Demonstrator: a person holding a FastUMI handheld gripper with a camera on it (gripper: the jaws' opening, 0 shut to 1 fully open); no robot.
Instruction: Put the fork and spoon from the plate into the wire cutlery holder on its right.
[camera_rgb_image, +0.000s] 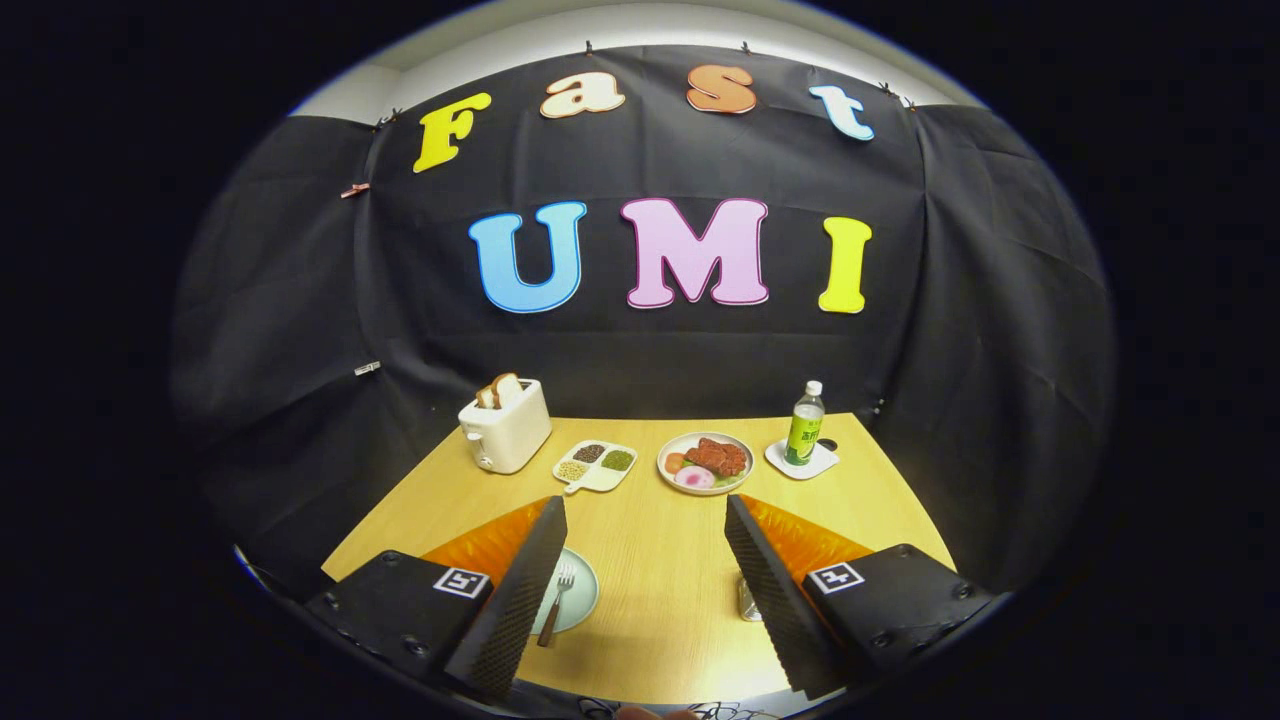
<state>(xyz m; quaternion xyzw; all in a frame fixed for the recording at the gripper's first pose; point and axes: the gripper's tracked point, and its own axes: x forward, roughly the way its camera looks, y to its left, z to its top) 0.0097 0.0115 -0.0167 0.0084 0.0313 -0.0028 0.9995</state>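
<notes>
My gripper (645, 520) hangs wide open and empty over the table (650, 600), the fork (557, 600) on its plate (585, 595) at seven o'clock, just inside the left finger.

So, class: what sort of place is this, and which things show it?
Probably a staged dining table in a recording booth: a toaster, a plate of food, a fork on a plate, black cloth behind. The gripper hovers open.

The table (650, 560) is pale wood-look board with a smooth, faintly shiny top. The fork (556, 600) has a bright metal head and what may be a wooden handle, lying on a smooth glazed plate (585, 600). The toaster (505, 428) looks like glossy plastic. The gripper (645, 535) fingers, spread wide, carry ribbed matt pads (530, 580).
</notes>
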